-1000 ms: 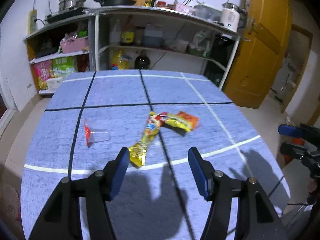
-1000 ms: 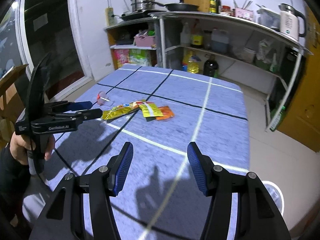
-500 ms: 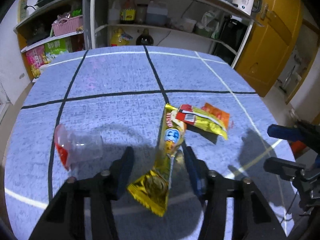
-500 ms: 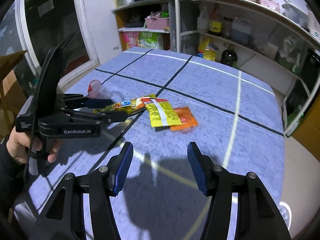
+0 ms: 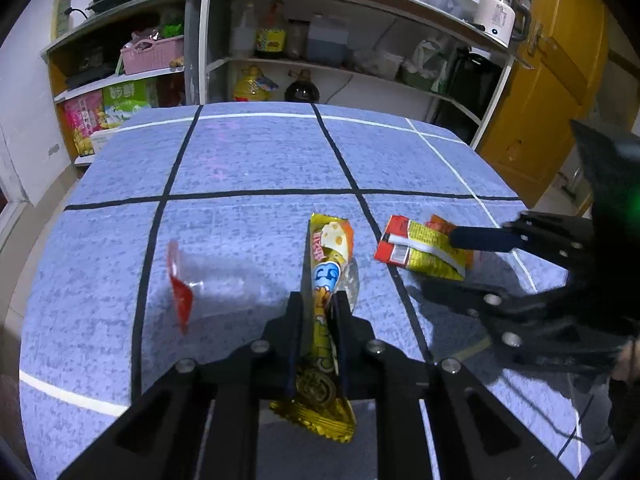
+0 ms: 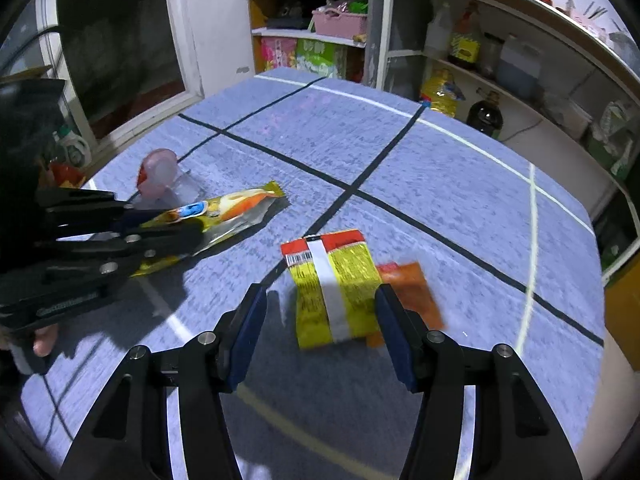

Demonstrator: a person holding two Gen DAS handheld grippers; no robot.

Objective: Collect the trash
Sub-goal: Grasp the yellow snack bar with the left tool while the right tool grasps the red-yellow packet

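My left gripper [image 5: 318,304] is shut on a long yellow snack wrapper [image 5: 326,280], which also shows in the right wrist view [image 6: 224,212]. My right gripper [image 6: 320,308] is open, its fingers either side of a yellow-and-red wrapper [image 6: 334,288] that lies over an orange wrapper [image 6: 412,292]. In the left wrist view the right gripper [image 5: 472,256] reaches over that yellow-and-red wrapper [image 5: 420,248]. A clear plastic cup with a red lid [image 5: 200,280] lies on its side to the left, also visible in the right wrist view [image 6: 160,176].
The blue tablecloth [image 5: 256,160] has black and white grid lines. Kitchen shelves [image 5: 320,60] with bottles and bags stand behind the table. An orange door [image 5: 560,60] is at the right. A window [image 6: 112,40] is on the left wall.
My left gripper has closed on the long yellow wrapper. My right gripper has moved forward over the table until its open fingers straddle the yellow-and-red wrapper.
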